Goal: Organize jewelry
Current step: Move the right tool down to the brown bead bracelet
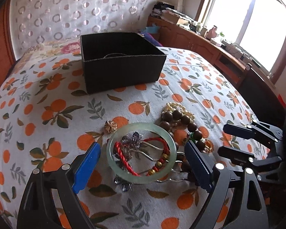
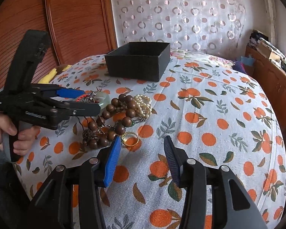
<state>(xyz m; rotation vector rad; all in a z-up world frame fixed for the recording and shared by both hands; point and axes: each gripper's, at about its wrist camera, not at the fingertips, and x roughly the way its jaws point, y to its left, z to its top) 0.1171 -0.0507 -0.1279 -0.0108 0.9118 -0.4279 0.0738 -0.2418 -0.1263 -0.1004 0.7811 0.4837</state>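
A pale green jade bangle (image 1: 141,151) lies on the orange-print cloth, with a red cord bracelet (image 1: 124,157) and a purple crystal hairpin (image 1: 132,140) inside it. My left gripper (image 1: 143,148) is open, its fingers on either side of the bangle; it also shows in the right wrist view (image 2: 89,102). Brown wooden beads (image 1: 181,118), a pearl bracelet (image 1: 178,107), a gold brooch (image 1: 110,126) and a gold ring (image 2: 131,139) lie close by. My right gripper (image 2: 143,148) is open and empty, just right of the ring. A black open box (image 1: 122,61) stands further back.
The table is covered with a white cloth printed with oranges (image 2: 209,114). A wooden sideboard (image 1: 209,45) with clutter runs under the window at right. A patterned curtain (image 2: 181,15) hangs behind the table. A yellow cloth (image 2: 51,74) lies at the table's far left edge.
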